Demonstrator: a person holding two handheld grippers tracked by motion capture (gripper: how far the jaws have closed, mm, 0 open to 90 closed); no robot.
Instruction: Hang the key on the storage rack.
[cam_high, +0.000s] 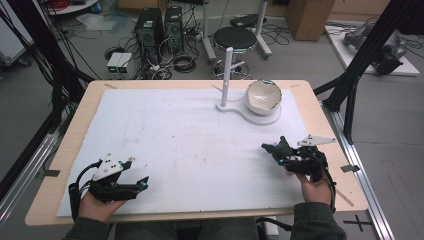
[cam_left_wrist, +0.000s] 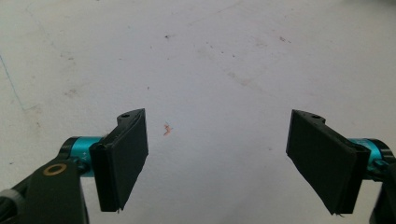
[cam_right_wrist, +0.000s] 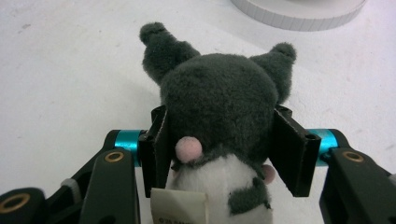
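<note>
**Right gripper has the plush toy, left one sits idle**

While the left gripper (cam_high: 142, 183) just rests near the person's edge of the table on the left, its jaws spread wide with nothing between them, the right gripper (cam_high: 270, 150) has a solid squeeze on a small plush toy (cam_right_wrist: 219, 112). The toy is dark grey with two pointy ears, a white belly, a little pink pom-pom and a paper tag hanging at the bottom. Both black pads press into its sides, so it's clamped pretty snugly. From above, the toy (cam_high: 276, 149) sits on the right side of the white mat (cam_high: 190, 145), closer to the near edge than the far one. Further off, past the toy, there's a white bowl (cam_high: 263, 97) sitting on a white stand (cam_high: 235, 107) with an upright post, well apart from both grippers.
</note>
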